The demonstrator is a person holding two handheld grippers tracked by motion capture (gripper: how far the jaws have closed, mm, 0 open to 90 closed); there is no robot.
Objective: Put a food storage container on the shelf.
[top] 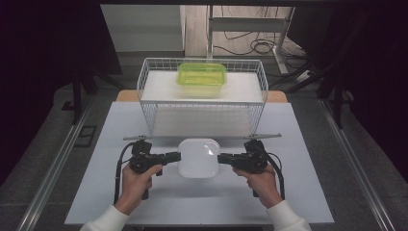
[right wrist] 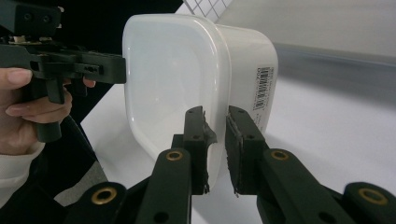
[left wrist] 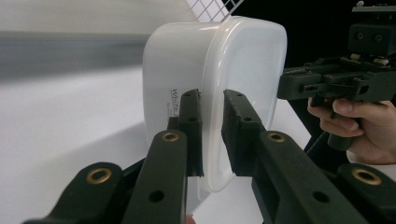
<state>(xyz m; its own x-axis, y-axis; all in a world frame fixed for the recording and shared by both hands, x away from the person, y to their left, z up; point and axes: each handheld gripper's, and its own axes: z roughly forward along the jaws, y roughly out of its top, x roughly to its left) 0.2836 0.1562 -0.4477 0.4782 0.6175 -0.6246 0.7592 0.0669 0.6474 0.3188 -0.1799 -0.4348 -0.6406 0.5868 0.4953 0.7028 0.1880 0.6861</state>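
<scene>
White tabletop carries a wire basket beyond both grippers. Between them sits the white tub. Left gripper and right gripper each pinch its opposite rim. Tub probably light, stiff, slick; rim lip gives best purchase.

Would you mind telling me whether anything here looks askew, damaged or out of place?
Nothing stands out. The white box sits level on the table, lid on, with the left gripper and right gripper at its opposite rims. The green box rests squarely on the wire rack.
</scene>
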